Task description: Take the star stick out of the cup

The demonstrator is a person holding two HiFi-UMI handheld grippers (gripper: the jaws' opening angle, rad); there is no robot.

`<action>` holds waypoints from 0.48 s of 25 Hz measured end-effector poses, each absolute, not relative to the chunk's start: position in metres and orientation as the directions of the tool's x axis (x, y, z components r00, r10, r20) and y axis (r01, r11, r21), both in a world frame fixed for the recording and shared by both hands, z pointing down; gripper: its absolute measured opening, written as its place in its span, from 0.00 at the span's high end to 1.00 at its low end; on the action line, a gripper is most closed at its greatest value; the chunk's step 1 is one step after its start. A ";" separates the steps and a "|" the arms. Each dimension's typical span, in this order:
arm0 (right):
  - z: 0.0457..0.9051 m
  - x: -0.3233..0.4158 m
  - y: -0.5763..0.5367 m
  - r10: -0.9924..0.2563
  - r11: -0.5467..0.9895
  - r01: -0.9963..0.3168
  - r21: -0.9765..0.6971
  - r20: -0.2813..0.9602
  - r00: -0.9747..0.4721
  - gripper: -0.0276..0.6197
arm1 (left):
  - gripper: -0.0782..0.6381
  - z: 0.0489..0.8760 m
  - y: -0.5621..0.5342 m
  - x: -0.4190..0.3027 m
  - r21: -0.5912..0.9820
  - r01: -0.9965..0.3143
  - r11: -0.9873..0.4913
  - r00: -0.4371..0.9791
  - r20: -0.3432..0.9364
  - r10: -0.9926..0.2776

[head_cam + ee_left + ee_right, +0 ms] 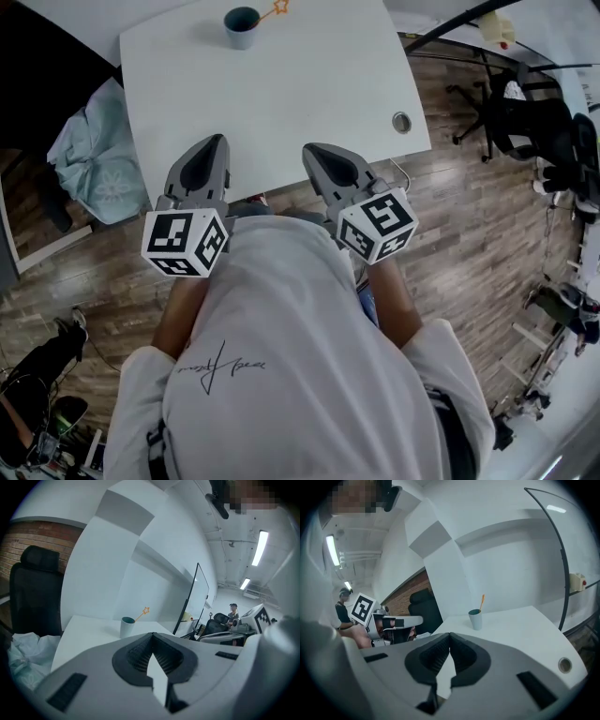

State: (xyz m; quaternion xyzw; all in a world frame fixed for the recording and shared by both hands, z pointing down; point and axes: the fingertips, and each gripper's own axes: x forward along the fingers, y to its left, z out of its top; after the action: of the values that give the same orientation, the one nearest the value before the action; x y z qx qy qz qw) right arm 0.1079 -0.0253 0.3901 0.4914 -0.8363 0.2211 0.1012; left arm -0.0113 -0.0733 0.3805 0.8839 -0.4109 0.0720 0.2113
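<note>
Your left gripper (214, 142) and right gripper (315, 150) are closed, empty; the stick (277, 8) leans toward two o'clock from the cup (242, 27) at twelve, probably light and flimsy, so pinch its shaft.

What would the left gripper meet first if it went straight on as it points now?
Probably the cup holding the star stick, across the table; it sits just left of where the left gripper points, so a miss is possible.
</note>
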 end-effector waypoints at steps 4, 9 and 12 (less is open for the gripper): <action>0.389 0.096 -0.041 -0.771 0.441 -0.861 -0.255 0.385 -0.508 0.95 | 0.89 0.377 -0.082 -0.022 0.279 -0.773 -0.570 0.634 0.289 -0.718; 0.388 0.080 -0.057 -0.763 0.469 -0.856 -0.220 0.387 -0.517 0.95 | 0.89 0.376 -0.090 -0.038 0.282 -0.787 -0.549 0.613 0.263 -0.745; 0.383 0.078 -0.068 -0.774 0.472 -0.856 -0.209 0.368 -0.516 0.95 | 0.89 0.378 -0.094 -0.043 0.274 -0.792 -0.545 0.607 0.261 -0.751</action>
State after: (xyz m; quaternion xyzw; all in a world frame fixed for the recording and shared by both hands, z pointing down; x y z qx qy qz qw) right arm 0.0782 -0.0680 0.3833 0.4790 -0.8507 0.1857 0.1115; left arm -0.0425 -0.0940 0.3779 0.8772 -0.4397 0.0564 0.1843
